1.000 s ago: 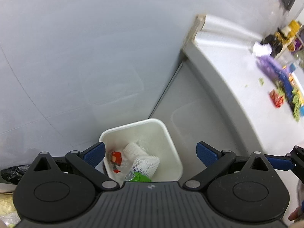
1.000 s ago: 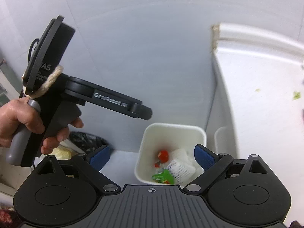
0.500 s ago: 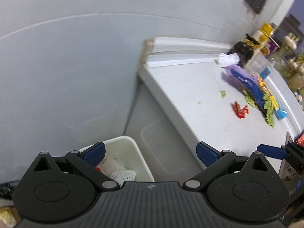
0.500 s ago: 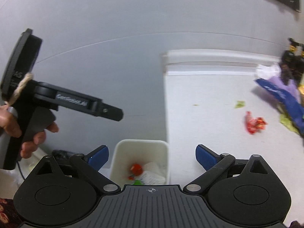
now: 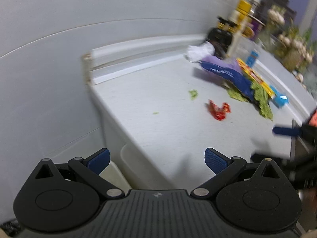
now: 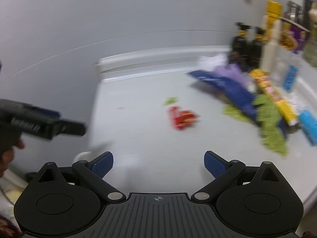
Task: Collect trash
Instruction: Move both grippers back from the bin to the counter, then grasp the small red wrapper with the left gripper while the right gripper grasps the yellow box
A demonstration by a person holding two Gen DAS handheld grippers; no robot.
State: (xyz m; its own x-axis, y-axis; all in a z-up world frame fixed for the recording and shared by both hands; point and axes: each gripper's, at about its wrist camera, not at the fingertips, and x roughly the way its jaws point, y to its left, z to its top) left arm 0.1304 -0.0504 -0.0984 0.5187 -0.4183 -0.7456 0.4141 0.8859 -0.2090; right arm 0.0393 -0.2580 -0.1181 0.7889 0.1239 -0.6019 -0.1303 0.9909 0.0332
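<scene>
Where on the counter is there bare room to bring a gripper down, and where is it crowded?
The counter is bare along its left edge and in front, between the red wrapper and the right gripper. Behind the wrapper, only a green scrap. Crowded at right: blue bag, leafy greens, yellow box, bottles.

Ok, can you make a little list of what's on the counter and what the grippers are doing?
counter: white, with trash scattered on it
red wrapper: crumpled, lying alone mid-counter
green scrap: just behind the wrapper
leafy greens: piled at right beside a blue bag
left hand-held gripper: open, empty
right hand-held gripper: open, empty
</scene>
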